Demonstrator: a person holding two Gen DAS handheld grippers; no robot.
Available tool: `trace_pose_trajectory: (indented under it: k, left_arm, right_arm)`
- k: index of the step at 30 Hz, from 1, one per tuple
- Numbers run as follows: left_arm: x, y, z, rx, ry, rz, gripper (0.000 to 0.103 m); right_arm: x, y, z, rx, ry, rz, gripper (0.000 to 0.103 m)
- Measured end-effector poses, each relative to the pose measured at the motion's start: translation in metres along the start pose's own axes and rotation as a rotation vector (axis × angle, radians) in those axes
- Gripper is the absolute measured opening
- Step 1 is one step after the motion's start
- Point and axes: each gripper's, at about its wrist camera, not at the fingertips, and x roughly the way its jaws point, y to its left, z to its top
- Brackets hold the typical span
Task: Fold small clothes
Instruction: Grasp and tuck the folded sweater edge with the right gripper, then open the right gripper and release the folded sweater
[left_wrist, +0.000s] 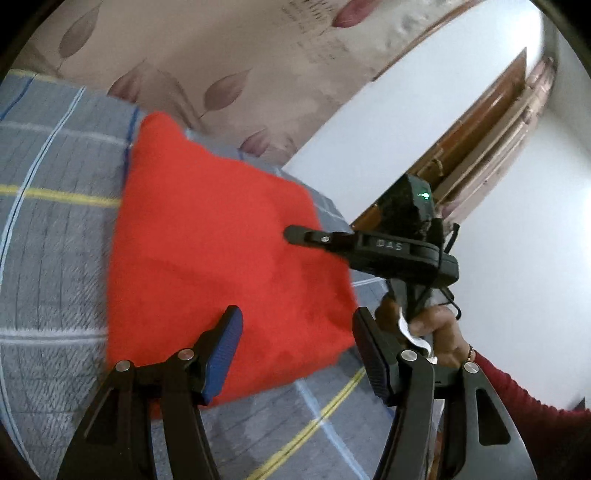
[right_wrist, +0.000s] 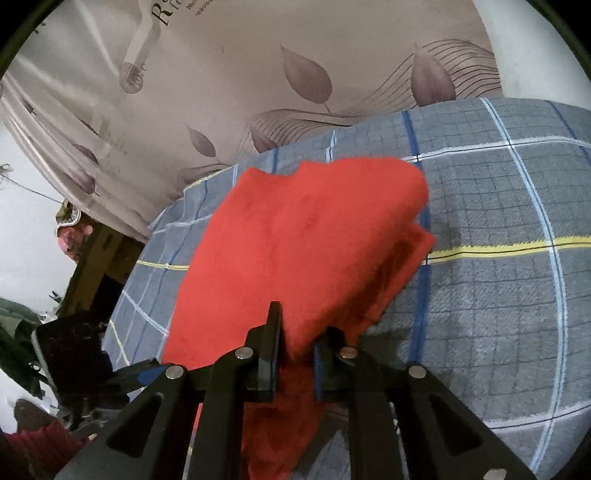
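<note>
A folded red garment lies on the grey checked bedsheet. My left gripper hovers open over its near edge, blue pads wide apart with nothing pinched between them. My right gripper reaches in from the right, held by a hand. In the right wrist view the right gripper is shut on a bunched edge of the red garment, which drapes up from the bedsheet. The cloth hangs down between and below the fingers.
A beige leaf-patterned panel stands behind the bed. A white wall and a wooden door frame are on the right. Dark clutter and a box sit past the bed's left edge. A red sleeve is at the lower right.
</note>
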Motion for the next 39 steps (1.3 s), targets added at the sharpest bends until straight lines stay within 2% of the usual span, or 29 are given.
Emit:
trace_pose_trajectory:
  k: [3,5,9,11,14,16,17,18,21,23,26,31,33,35,39]
  left_arm:
    - [-0.001,-0.001,-0.003,0.011,-0.001,0.005,0.063]
    - [0.004,-0.002,-0.002,0.017,0.004,0.015,0.063]
    - [0.004,0.000,-0.002,0.011,-0.007,0.003,0.064]
    - [-0.002,0.004,-0.003,-0.010,-0.022,-0.001,0.064]
    - [-0.005,0.009,-0.002,-0.035,-0.042,0.012,0.064]
    - [-0.009,0.013,-0.002,-0.046,-0.050,0.026,0.064]
    - [-0.010,0.014,-0.001,-0.051,-0.055,0.032,0.064]
    - [-0.012,0.016,-0.001,-0.058,-0.061,0.036,0.064]
    - [-0.020,0.024,0.000,-0.087,-0.083,0.075,0.064]
    - [-0.022,0.026,0.000,-0.090,-0.086,0.095,0.064]
    - [-0.021,0.020,0.001,-0.062,-0.077,0.123,0.064]
    - [-0.012,-0.001,0.003,0.056,-0.053,0.164,0.064]
    - [-0.007,-0.002,0.005,0.073,-0.033,0.168,0.064]
    - [-0.008,0.003,0.007,0.051,-0.046,0.150,0.064]
    - [-0.010,0.017,0.006,-0.018,-0.047,0.114,0.064]
  right_arm:
    - [-0.008,-0.011,-0.008,0.071,-0.039,0.056,0.025]
    - [-0.027,-0.017,-0.020,0.127,-0.106,0.095,0.027]
    - [-0.056,-0.004,-0.057,0.129,-0.171,0.153,0.030]
    - [-0.060,0.015,-0.079,0.076,-0.173,0.109,0.030]
    - [-0.056,0.033,-0.093,0.011,-0.168,0.045,0.030]
    - [-0.044,0.036,-0.096,0.010,-0.124,0.008,0.019]
    - [-0.037,0.033,-0.098,0.044,-0.093,-0.014,0.005]
    - [-0.032,0.027,-0.101,0.088,-0.069,-0.025,0.006]
    - [-0.024,0.009,-0.115,0.211,-0.036,0.028,0.004]
    - [-0.025,-0.004,-0.119,0.289,-0.044,0.085,0.002]
    - [-0.024,-0.017,-0.118,0.333,-0.059,0.124,0.002]
    - [-0.034,-0.010,-0.115,0.283,-0.074,0.139,0.017]
    - [-0.049,-0.004,-0.107,0.246,-0.111,0.080,0.033]
    - [-0.068,0.005,-0.092,0.183,-0.177,0.016,0.040]
    - [-0.079,0.022,-0.048,0.082,-0.240,-0.053,0.040]
